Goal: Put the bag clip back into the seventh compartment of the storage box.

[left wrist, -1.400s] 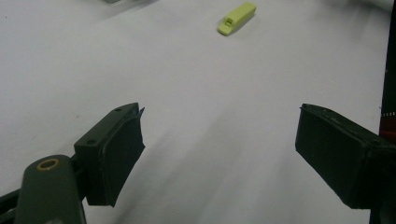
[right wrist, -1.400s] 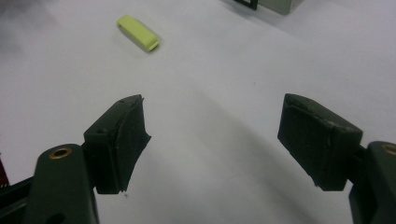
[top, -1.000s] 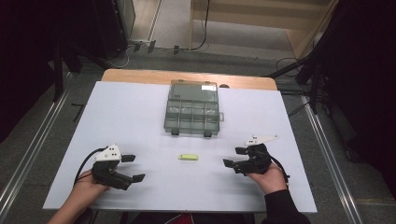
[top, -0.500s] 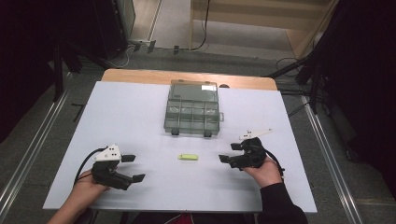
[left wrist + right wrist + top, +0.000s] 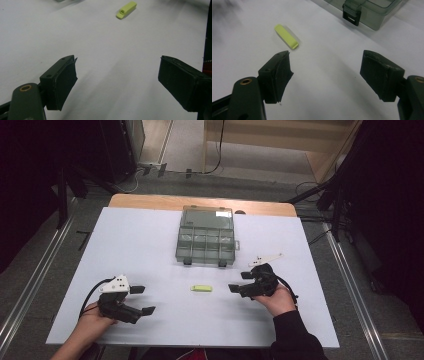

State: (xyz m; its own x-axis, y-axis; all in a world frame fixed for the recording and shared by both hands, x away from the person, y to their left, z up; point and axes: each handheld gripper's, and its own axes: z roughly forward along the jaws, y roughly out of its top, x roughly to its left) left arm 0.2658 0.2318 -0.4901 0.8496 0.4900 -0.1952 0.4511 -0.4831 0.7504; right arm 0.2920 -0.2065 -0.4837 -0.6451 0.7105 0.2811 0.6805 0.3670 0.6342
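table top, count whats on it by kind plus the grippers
yellow-green piece: 1
clear compartment box: 1
grippers, left gripper and right gripper: 2
total: 4

The lime-green clip [image 5: 286, 36] looks like smooth matt plastic. The organiser box [image 5: 206, 239] is translucent grey-green plastic with a slight gloss. The counter [image 5: 140, 240] carries a smooth matt white sheet, bare wood at its far edge. Both tongs' pads [image 5: 280, 75] look like matt black rubber, rough-edged.
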